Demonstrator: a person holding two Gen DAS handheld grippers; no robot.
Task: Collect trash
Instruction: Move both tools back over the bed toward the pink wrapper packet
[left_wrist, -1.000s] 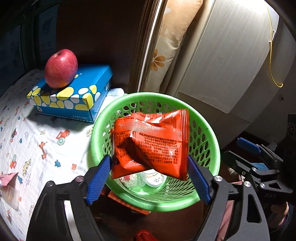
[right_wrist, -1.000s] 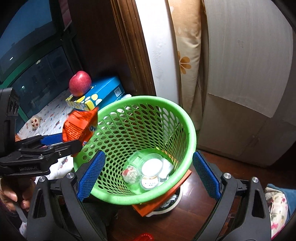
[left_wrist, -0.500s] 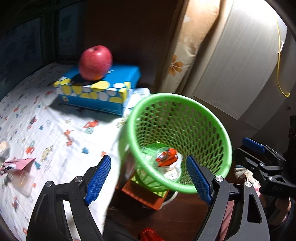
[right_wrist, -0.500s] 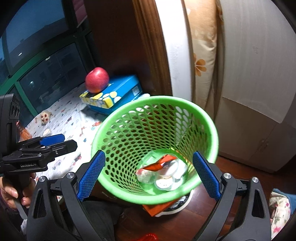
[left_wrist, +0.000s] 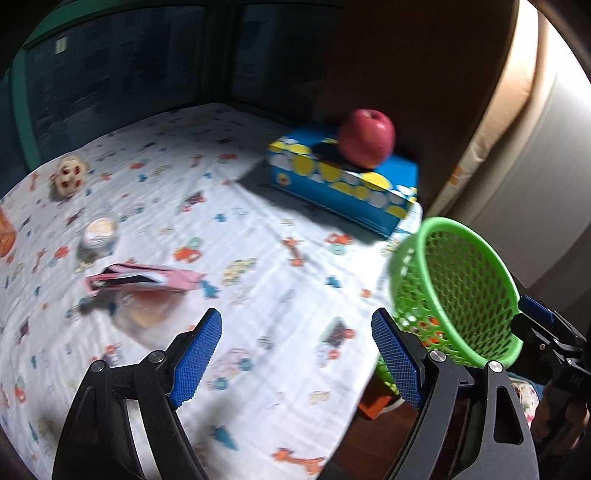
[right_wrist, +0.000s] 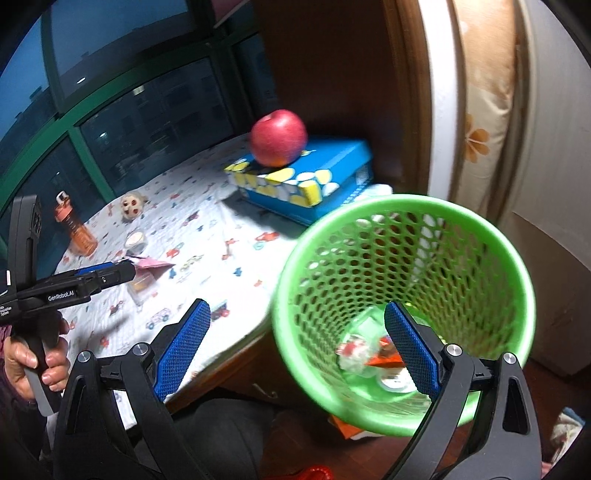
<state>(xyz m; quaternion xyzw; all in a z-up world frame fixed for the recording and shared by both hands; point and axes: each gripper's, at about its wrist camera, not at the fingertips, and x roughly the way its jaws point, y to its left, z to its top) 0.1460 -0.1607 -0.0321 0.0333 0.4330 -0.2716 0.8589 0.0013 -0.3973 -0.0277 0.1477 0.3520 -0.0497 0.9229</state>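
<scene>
A green mesh basket (right_wrist: 406, 218) stands beside the table, holding an orange snack bag (right_wrist: 384, 360) and plastic cups; it also shows in the left wrist view (left_wrist: 461, 258). My left gripper (left_wrist: 295, 354) is open and empty above the patterned tablecloth (left_wrist: 258, 295), facing a pink wrapper (left_wrist: 147, 278) and a clear plastic container (left_wrist: 144, 314) on the table. My right gripper (right_wrist: 295, 350) is open and empty, its right finger over the basket's mouth. The left gripper also shows in the right wrist view (right_wrist: 107, 275) over the table.
A blue tissue box (left_wrist: 343, 184) with a red apple (left_wrist: 365, 136) on it stands at the table's far side. A small lidded cup (left_wrist: 98, 232), a round toy (left_wrist: 70, 177) and an orange bottle (right_wrist: 74, 221) sit on the table near the window.
The left gripper let the orange snack bag fall into the basket, then swung left over the table. The right gripper shifted left a little.
</scene>
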